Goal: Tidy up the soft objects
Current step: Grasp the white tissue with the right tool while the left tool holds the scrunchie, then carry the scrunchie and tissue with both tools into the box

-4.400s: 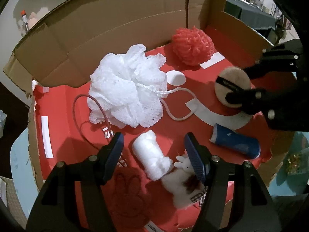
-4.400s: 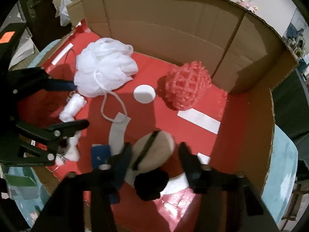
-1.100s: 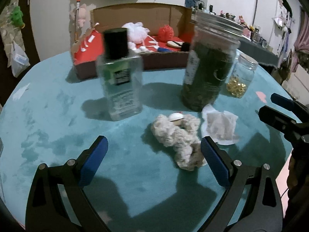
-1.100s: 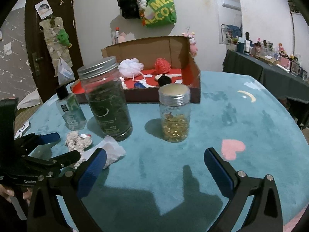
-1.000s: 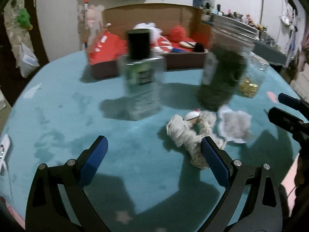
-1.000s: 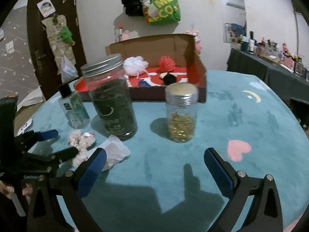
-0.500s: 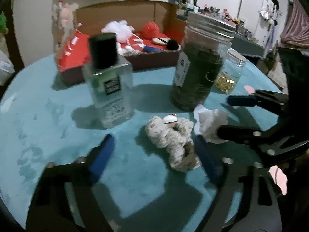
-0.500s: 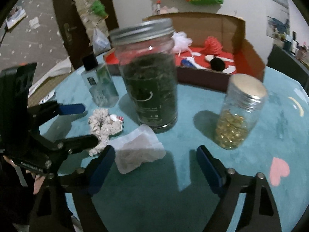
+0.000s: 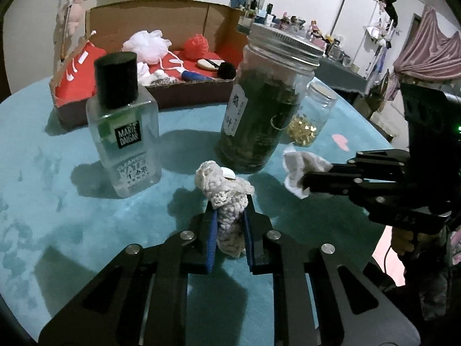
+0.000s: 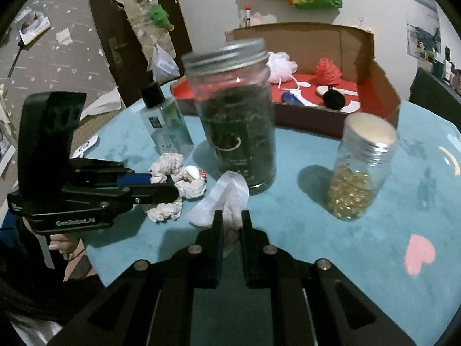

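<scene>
Left hand-held gripper (image 9: 229, 225) clenched on cream knitted scrunchie (image 9: 223, 194), right hand-held gripper (image 10: 230, 225) grasping white tissue (image 10: 222, 199); cardboard box (image 9: 149, 14) far beyond, upper left of left-wrist frame.

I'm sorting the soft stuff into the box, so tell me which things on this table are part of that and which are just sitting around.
Part of the job:
- knitted scrunchie, pinched in the left gripper
- crumpled white tissue, pinched in the right gripper
- cardboard box holding the soft items already sorted

Just sitting around:
- cleansing water bottle
- tall jar of dried leaves
- small jar of gold capsules
</scene>
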The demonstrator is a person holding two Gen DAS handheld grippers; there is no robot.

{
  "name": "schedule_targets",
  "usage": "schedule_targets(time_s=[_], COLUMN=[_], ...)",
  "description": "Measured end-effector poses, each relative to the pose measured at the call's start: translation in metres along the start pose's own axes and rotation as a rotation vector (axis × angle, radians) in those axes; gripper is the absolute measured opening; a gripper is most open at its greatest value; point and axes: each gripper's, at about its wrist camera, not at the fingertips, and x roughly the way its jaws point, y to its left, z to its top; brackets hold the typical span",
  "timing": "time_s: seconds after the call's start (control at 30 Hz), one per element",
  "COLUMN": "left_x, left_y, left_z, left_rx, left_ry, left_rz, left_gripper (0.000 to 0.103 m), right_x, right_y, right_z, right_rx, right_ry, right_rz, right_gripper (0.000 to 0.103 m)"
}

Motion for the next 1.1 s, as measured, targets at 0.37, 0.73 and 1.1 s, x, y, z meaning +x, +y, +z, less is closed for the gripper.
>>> schedule_targets(time_s=[0.37, 0.73, 1.1], left_x=[-0.028, -0.05, -0.044], left_y=[0.009, 0.047, 0.084], left_z=[-0.003, -0.01, -0.004], left_rx=[-0.009, -0.063, -0.109], left_ry=[-0.032, -0.043, -0.027], left_rz=[0.035, 0.14, 0.212], left_gripper=[0.015, 0.015, 0.015], right_x=[-0.013, -0.032, -0.038], right_y=[-0.01, -0.035, -0.062], right_z=[-0.008, -0.018, -0.021], right_rx=[0.046, 0.101, 0.146], right_ry=[-0.006, -0.003, 0.021], right_rz=[-0.045, -0.137, -0.217], right_gripper=[0.011, 0.012, 0.012])
